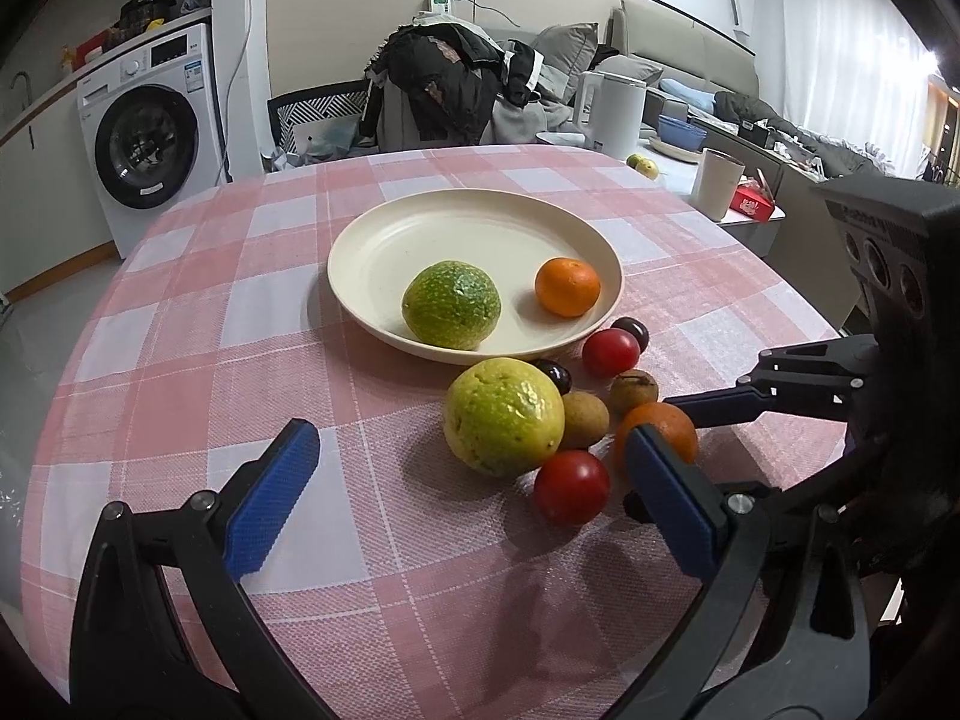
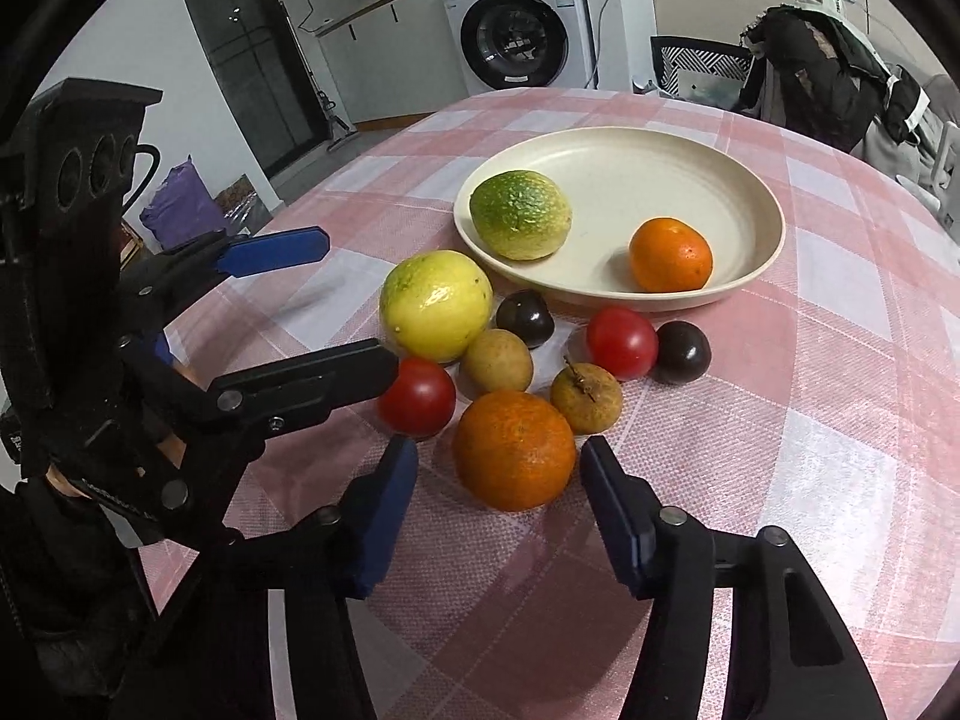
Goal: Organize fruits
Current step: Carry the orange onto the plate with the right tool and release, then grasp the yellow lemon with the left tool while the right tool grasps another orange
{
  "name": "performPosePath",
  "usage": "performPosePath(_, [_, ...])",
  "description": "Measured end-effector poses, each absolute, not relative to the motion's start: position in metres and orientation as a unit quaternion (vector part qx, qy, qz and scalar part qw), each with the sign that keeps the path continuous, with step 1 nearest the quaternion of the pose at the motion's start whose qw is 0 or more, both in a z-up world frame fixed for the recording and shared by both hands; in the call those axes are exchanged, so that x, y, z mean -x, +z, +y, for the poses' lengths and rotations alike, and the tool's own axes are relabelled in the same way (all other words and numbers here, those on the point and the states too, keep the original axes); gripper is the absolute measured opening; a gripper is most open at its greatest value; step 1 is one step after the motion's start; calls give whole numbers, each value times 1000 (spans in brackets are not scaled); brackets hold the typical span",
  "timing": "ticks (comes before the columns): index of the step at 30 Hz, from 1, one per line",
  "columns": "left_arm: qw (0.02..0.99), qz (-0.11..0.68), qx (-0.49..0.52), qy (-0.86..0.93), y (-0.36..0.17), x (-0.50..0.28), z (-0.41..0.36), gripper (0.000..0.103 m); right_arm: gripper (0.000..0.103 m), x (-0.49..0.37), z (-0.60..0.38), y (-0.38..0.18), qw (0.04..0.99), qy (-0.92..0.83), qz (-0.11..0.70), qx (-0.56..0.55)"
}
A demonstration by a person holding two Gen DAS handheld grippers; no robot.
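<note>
Right gripper, jaws apart, straddles the near orange on the tabletop; left gripper, also spread wide, faces the yellow fruit, short of the plate.

Two fruits on plate (others in front, on tablecloth)

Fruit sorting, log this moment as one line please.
plate: green citrus, small orange | right gripper: open, straddling large orange on tablecloth | left gripper: open, near yellow citrus
</note>
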State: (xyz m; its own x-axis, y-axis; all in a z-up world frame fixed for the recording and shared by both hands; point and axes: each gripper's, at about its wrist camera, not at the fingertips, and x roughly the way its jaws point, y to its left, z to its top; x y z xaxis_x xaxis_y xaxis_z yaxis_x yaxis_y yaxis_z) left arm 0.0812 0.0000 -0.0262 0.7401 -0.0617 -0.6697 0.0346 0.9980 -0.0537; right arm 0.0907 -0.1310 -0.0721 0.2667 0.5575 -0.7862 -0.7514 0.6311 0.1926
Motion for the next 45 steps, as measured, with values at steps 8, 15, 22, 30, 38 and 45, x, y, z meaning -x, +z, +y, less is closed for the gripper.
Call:
performPosePath(8, [933, 360, 13, -21, -27, -80, -2, 100, 41, -92, -132, -72, 793, 408, 437, 116])
performPosePath(15, [932, 361, 14, -20, -28, -81, -2, 99, 40, -89, -132, -70, 795, 412, 427, 128])
performPosePath(22, [927, 372, 41, -16, -34, -87, 9, 92, 40, -92, -149, -55, 810, 402, 411, 114])
performPosePath(30, [922, 381, 63, -16, -38, -97, 17, 89, 40, -99, -164, -44, 830, 389, 392, 78])
performPosePath(38, [918, 391, 61, -30, -40, -109, 12, 80, 40, -101, -164, -38, 838, 383, 384, 59])
performPosePath(45, [911, 402, 73, -49, -45, -113, 12, 53, 40, -104, -168, -38, 842, 376, 384, 49])
